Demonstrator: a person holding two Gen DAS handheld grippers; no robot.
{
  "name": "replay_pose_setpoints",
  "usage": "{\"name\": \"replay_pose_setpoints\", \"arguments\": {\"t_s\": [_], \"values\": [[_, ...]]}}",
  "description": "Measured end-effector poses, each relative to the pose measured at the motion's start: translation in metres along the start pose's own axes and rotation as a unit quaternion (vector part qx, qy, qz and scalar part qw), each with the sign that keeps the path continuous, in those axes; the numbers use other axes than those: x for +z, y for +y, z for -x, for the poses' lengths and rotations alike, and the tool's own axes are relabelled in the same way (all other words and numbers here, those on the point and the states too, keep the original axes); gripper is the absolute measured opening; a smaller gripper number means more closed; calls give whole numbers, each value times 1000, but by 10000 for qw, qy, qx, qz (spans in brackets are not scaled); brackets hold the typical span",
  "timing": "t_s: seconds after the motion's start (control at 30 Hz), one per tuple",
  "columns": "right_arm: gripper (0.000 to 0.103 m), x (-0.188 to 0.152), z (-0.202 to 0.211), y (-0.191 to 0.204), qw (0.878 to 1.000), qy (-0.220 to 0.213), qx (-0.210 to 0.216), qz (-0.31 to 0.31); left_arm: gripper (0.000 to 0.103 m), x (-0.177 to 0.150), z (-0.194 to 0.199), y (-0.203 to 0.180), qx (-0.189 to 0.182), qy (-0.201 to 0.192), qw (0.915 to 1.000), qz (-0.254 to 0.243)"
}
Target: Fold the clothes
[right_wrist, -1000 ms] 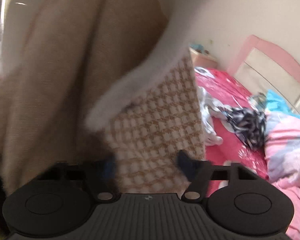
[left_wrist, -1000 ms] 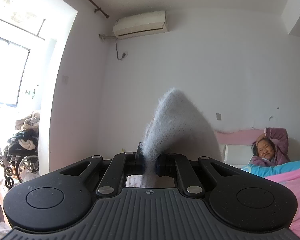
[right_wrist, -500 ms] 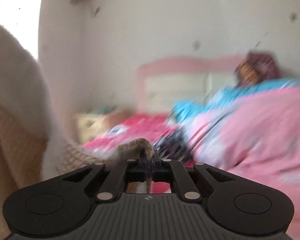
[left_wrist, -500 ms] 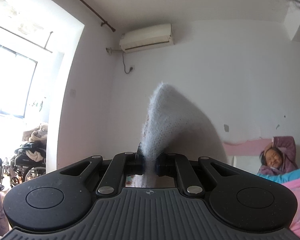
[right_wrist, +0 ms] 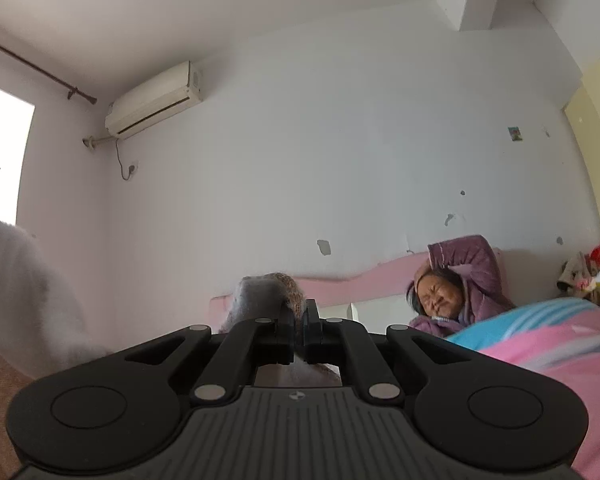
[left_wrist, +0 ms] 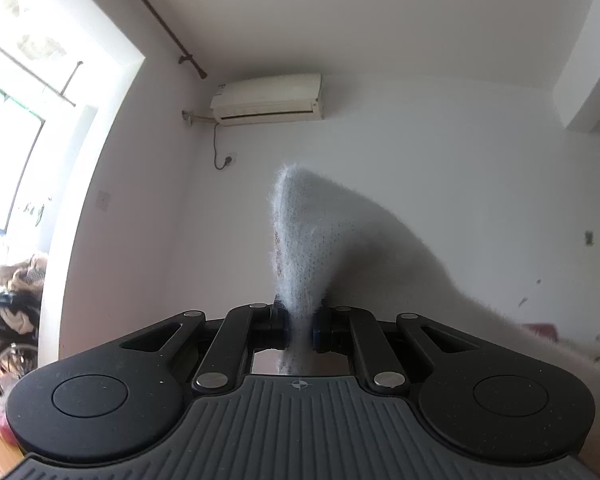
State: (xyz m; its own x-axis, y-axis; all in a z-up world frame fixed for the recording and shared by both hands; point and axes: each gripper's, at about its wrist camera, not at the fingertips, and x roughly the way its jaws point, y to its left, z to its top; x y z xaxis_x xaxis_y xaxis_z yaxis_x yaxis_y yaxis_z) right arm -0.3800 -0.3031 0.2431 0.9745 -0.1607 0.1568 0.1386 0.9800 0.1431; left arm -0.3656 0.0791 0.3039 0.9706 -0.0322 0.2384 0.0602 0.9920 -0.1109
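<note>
No text, brand or number can be read. The air conditioner [left_wrist: 267, 99], high on the wall above the gripper, carries a small label too blurred to read; the small sticker [right_wrist: 515, 134] on the wall also.

A fuzzy white knitted garment [left_wrist: 312, 236] with a tan woven-check lining is hanging up in the air, one fold peaking upward. Another bunched edge [right_wrist: 268, 292] is poking up, while its white side [right_wrist: 24, 292] is draping leftward.

The fuzzy white knitted garment [left_wrist: 304, 248] stands up between the left gripper's [left_wrist: 300, 326] jaws. A white wall-mounted air conditioner [left_wrist: 268, 98] hangs behind, above it. A person in a purple padded jacket [right_wrist: 460, 280] lies in the pink-headboard bed [right_wrist: 380, 276], right.
</note>
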Motion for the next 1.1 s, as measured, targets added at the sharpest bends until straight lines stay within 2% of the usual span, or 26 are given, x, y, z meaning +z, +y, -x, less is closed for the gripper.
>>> {"name": "replay_pose_setpoints", "arguments": {"t_s": [0.13,0.23,0.43,0.53,0.6,0.63,0.67,0.7,0.73,0.77,0.83,0.93,1.0,1.1], "values": [[4,-27,-53,19,9990,170,-92,407,8,-23,-66,6,341,369,9987,-100],[4,-67,-102,34,9964,505,-130,667,8,-61,-118,15,644,781,9946,-207],[4,-169,-226,49,9855,1422,-374,848,8,-172,-227,36,986,1574,9811,-533],[7,-249,-304,55,9632,2363,-586,1135,13,-250,-293,49,1243,2279,9634,-673],[20,-306,-341,56,9386,3121,-650,1318,26,-314,-329,61,1239,3025,9422,-737],[22,-331,-350,55,9253,3469,-707,1358,32,-346,-346,66,1239,3390,9294,-767],[22,-348,-352,54,9171,3680,-752,1332,33,-376,-354,71,1261,3731,9158,-784],[24,-358,-348,50,9147,3770,-761,1239,33,-399,-356,75,1210,3997,9051,-800],[33,-365,-342,46,9140,3825,-758,1121,33,-421,-357,79,1161,4244,8943,-808],[37,-370,-335,41,9135,3863,-756,1030,35,-436,-353,83,1130,4378,8886,-767],[38,-371,-314,32,9132,3897,-757,919,41,-451,-344,91,978,4508,8845,-698],[41,-356,-302,14,9151,3924,-692,626,48,-455,-327,102,875,4562,8824,-751],[42,-344,-297,2,9167,3920,-660,410,52,-443,-307,109,983,4506,8843,-724],[43,-318,-281,-7,9226,3821,-533,31,56,-411,-276,119,1066,4376,8917,-443]]}}
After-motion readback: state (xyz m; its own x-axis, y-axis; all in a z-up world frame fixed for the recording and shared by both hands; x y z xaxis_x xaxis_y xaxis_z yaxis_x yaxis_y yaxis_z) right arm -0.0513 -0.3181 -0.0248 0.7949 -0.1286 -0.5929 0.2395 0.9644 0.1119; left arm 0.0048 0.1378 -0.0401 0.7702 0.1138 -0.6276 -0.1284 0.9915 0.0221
